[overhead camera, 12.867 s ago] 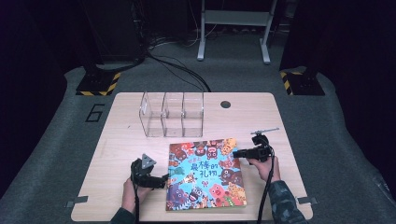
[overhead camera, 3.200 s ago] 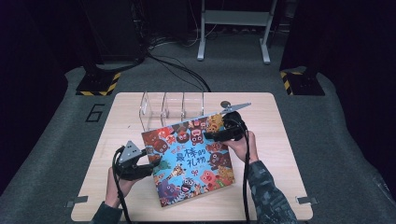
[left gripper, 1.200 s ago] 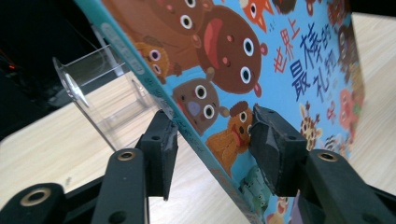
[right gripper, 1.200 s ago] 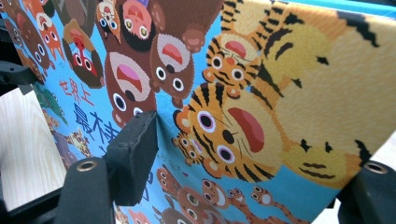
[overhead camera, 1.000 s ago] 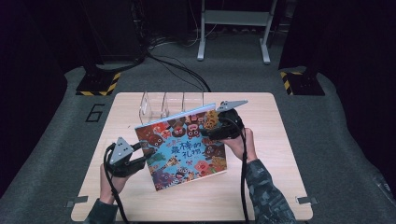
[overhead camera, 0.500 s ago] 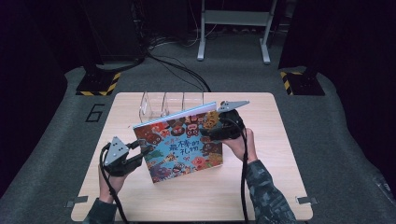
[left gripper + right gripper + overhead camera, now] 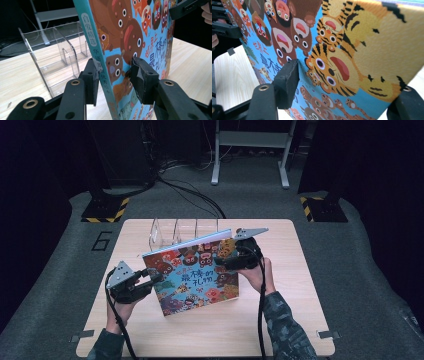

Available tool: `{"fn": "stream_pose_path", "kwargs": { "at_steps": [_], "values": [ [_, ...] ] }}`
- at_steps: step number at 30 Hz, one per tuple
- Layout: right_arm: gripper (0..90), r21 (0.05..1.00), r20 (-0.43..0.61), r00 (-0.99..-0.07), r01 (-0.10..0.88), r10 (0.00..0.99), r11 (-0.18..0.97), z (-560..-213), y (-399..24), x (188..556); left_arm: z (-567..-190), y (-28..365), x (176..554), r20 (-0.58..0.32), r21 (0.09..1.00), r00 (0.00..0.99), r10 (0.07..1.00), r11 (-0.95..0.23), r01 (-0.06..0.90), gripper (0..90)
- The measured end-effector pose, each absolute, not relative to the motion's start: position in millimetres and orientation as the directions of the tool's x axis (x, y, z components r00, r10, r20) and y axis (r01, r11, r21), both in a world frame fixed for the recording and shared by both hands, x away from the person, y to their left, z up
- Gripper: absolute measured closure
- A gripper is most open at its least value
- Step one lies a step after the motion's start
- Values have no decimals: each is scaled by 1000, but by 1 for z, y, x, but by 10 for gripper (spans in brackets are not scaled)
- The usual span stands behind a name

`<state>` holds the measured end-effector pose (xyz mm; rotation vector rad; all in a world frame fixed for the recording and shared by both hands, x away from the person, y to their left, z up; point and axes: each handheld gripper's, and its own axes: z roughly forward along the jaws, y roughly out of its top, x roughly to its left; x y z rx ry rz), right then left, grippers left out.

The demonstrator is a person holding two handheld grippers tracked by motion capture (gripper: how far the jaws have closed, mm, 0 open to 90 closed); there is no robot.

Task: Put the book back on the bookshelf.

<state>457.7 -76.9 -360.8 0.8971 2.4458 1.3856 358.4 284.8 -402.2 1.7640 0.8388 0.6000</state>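
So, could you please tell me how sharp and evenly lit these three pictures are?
High view: soft overall, table bright, surroundings almost black. Left gripper view: book spine crisp, clear rack behind slightly soft. Right gripper view: cover close and a little blurred, no glare.

The right gripper [image 7: 342, 100] clamps the tilted picture book [image 7: 352, 50].

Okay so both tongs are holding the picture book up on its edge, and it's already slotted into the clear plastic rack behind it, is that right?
Not quite. Both tongs, left and right, do hold the picture book up on its edge, but it is not in the clear plastic rack yet. The high view shows it in front of the rack, over the table.
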Motion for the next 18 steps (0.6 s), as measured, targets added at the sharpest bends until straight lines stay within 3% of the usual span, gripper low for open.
{"fn": "stream_pose_path", "kwargs": {
  "at_steps": [7,13,18],
  "values": [
    [343,818,126,-783,429,609,384,-360,-75,458,-402,279,352,39,948,599,800,-219,230,597],
    [328,812,122,-790,428,601,397,-359,-73,453,-400,275,340,125,944,568,813,-274,185,607],
    [339,818,113,-802,410,586,404,-360,-75,452,-399,282,347,54,952,614,788,-225,205,607]
  ]
}}
